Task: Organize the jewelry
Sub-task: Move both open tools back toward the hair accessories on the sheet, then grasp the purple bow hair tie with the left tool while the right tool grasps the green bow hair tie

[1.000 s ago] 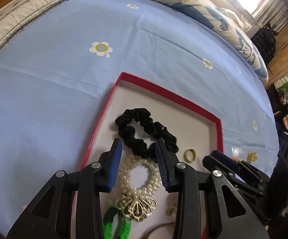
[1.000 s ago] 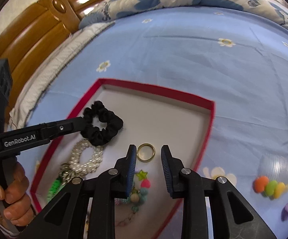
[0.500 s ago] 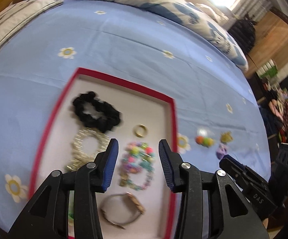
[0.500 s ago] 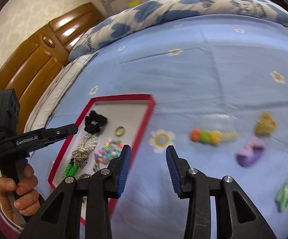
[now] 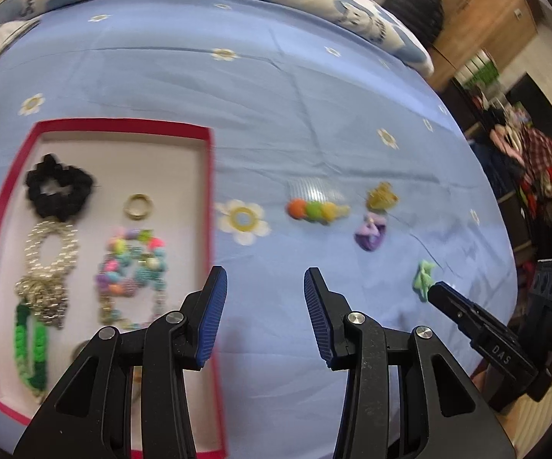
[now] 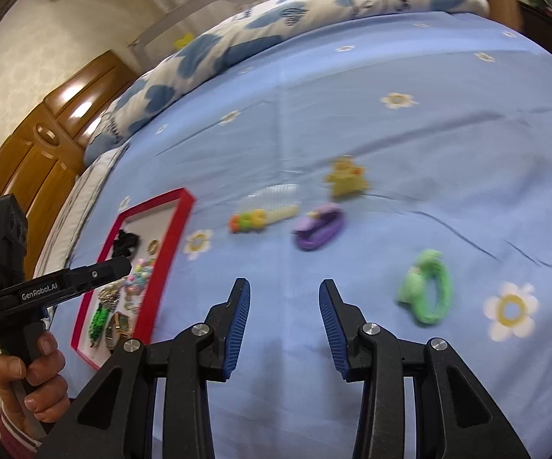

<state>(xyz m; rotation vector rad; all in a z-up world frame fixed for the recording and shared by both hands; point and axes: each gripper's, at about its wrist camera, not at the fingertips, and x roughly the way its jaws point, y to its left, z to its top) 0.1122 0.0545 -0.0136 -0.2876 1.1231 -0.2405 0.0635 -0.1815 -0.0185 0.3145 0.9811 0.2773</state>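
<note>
Both empty: left hand-held gripper (image 5: 264, 313) and right hand-held gripper (image 6: 283, 319) released, jaws apart over the bed (image 5: 276, 88). Scrunchie (image 5: 59, 185), ring (image 5: 138, 205) in red tray (image 5: 209, 176); green hair tie (image 6: 427, 290) loose on sheet.

The bed (image 5: 314, 114) is viewed from above by both wrist cameras, each looking forward between its own tongs. The red tray (image 5: 211, 191) is seen close on the left in the left view, farther left in the right view (image 6: 172, 237). The loose clips between are shared.
</note>
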